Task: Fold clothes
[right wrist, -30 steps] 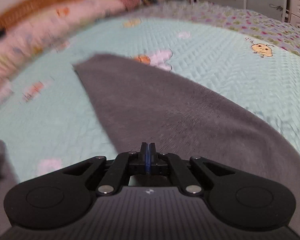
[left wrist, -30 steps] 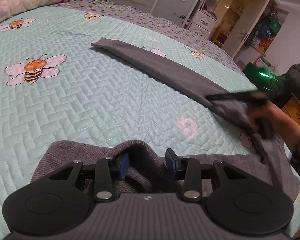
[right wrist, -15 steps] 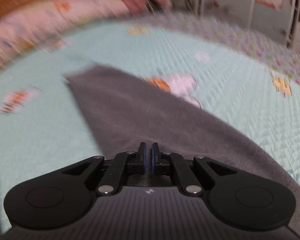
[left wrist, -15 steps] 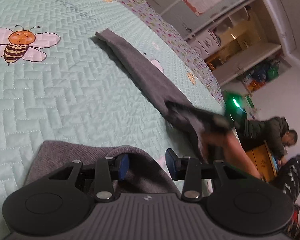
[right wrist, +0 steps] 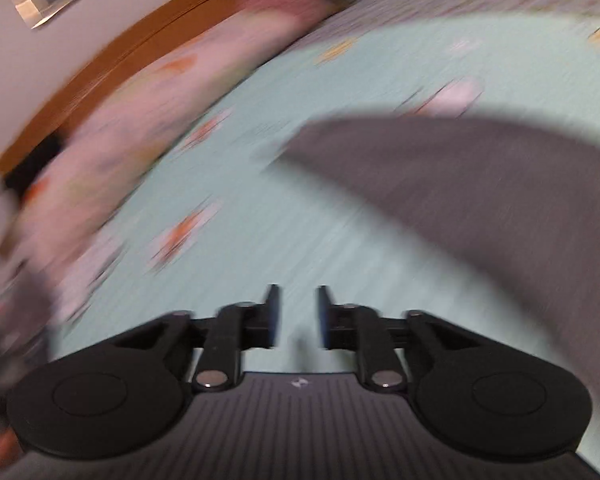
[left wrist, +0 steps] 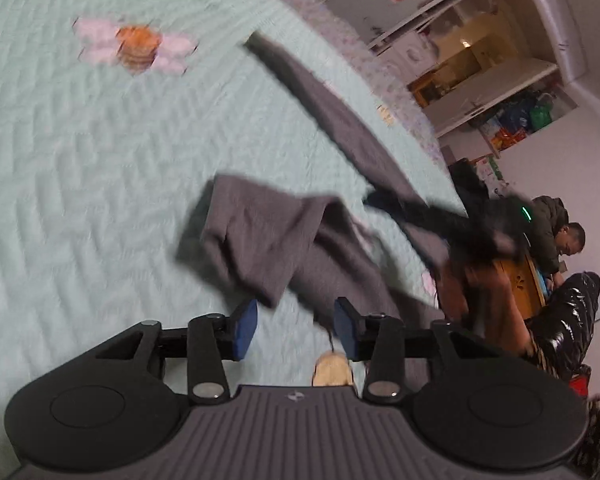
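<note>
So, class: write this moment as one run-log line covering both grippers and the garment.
left gripper: open, empty | right gripper: open, empty | grey garment: on the bedspread, partly folded | views: motion-blurred

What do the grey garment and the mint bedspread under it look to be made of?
Grey garment: soft matte knit, perhaps fleece or jersey; it drapes in limp folds with no sheen. Mint bedspread: quilted fabric, likely cotton or polyester, with stitched zigzag ridges and printed or appliqued bees. Motion blur hides the finer weave.
</note>
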`<state>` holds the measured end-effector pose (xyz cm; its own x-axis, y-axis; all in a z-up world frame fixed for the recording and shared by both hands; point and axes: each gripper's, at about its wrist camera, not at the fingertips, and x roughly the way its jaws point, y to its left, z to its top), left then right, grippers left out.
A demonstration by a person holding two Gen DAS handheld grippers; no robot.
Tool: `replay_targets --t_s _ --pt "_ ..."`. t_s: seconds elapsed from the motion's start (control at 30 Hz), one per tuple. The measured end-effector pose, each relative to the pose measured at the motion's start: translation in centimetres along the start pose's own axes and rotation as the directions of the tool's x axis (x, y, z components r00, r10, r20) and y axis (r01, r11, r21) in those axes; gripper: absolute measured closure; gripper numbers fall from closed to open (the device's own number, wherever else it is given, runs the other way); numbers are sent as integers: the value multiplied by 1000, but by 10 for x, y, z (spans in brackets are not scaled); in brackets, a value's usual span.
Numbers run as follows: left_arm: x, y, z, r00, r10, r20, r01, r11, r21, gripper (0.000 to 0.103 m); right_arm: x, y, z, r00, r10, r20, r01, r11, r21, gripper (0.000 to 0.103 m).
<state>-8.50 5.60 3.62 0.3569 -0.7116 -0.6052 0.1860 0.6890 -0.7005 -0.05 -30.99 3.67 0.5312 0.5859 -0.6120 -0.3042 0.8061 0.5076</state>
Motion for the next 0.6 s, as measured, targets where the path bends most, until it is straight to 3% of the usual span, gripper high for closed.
replay_targets --t_s 0.03,0.1,0.17,0.33,0.37,0.43,0.47,0.5,0.53,0.57,0.6 --pt "2 6 -6 1000 -30 7 31 996 -80 54 -4 15 -18 1000 7 -25 -7 1000 -21 59" --pt "7 18 -17 996 -89 29 93 967 -237 53 -10 38 -46 998 -28 -58 25 999 -45 58" --pt "14 24 -26 990 -112 90 136 932 -335 51 -15 53 -65 997 -49 -60 46 998 -44 58" --pt "27 30 -30 982 -24 188 110 879 -464 48 -32 71 -94 994 -105 -31 104 994 -34 58" --pt "27 29 -28 978 -9 207 107 879 -465 48 -31 72 -95 994 -111 -23 110 993 -33 59" --pt "28 26 -23 970 38 240 79 886 -457 49 -28 70 -96 992 -126 -7 125 992 -35 69" --pt "28 25 -20 964 71 256 53 892 -448 51 -27 69 -97 990 -138 -5 138 990 -38 79" --pt "29 25 -15 959 90 267 39 897 -441 67 -26 69 -99 989 -151 -2 150 988 -40 89" --pt "28 27 -9 959 91 269 33 906 -423 95 -26 70 -100 987 -158 3 158 986 -43 90" --pt "26 27 -4 960 97 262 19 912 -410 102 -28 74 -101 987 -163 12 163 985 -48 95" --pt "19 25 -2 956 99 276 18 920 -392 101 -30 79 -103 986 -165 19 166 984 -62 95"
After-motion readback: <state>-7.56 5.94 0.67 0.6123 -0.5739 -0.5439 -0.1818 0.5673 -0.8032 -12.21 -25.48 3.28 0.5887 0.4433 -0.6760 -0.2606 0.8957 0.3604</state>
